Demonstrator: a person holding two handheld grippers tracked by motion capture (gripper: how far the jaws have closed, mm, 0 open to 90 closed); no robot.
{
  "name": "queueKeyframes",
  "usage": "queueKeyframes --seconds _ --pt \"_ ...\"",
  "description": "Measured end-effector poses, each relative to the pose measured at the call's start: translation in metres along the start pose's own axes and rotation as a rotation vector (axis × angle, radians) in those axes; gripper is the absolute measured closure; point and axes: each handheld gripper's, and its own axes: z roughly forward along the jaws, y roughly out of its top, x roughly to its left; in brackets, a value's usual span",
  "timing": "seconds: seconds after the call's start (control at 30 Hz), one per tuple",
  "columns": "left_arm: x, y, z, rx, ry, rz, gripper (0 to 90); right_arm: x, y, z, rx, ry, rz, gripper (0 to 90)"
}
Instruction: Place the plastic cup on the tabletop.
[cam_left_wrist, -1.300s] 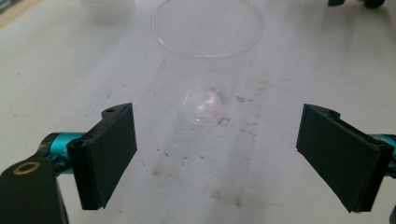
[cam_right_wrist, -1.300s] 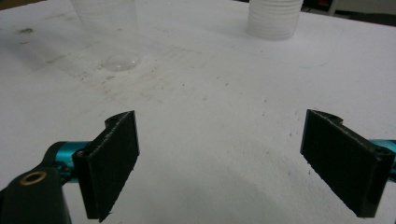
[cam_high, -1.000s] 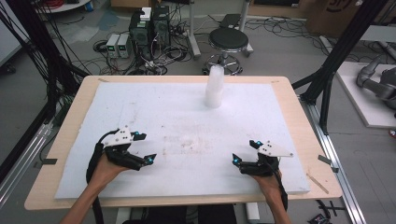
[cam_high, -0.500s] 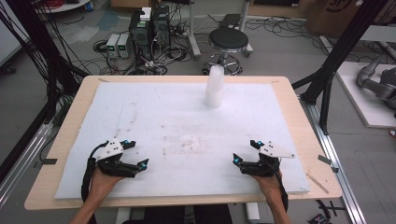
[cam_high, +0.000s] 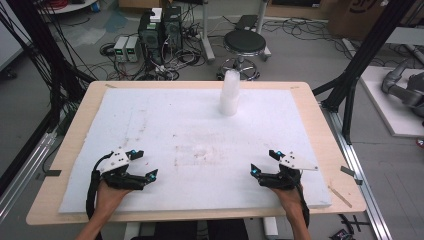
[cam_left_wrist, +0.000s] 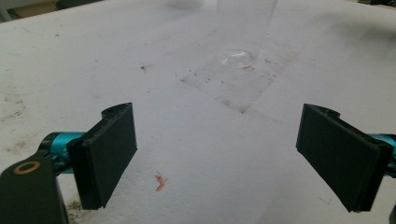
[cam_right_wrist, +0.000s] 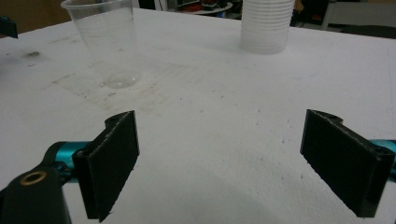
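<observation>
A single clear plastic cup (cam_left_wrist: 243, 32) stands upright on the white foam board (cam_high: 165, 115), ahead of my left gripper (cam_left_wrist: 229, 158) and well beyond its jaws. It is also ahead and to the left of my right gripper (cam_right_wrist: 229, 158), where the clear cup (cam_right_wrist: 100, 37) sits some way off. A stack of clear cups (cam_high: 230, 95) stands at the far middle of the board, and the stack (cam_right_wrist: 266, 23) lies far ahead in the right gripper view. My left gripper (cam_high: 145, 164) and right gripper (cam_high: 264, 161) rest low near the board's front edge, both open with nothing between the jaws.
The foam board lies on a wooden table (cam_high: 325, 130). It carries brown smudges around its middle (cam_high: 195, 155) and a small orange mark (cam_left_wrist: 160, 183). Beyond the table stand a black stool (cam_high: 245, 45), computer boxes (cam_high: 160, 30) and cables on the floor.
My left gripper has moved a little to the left and toward the near edge, lower over the board, then held still. The right gripper has not moved.
</observation>
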Motion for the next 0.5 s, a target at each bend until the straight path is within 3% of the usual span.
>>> queueKeyframes --seconds 0.5 --pt "0.0019 -0.0007 -0.0013 -0.014 0.008 -0.021 12.2 -0.0007 0.0000 0.0000 0.001 0.011 0.005 11.6"
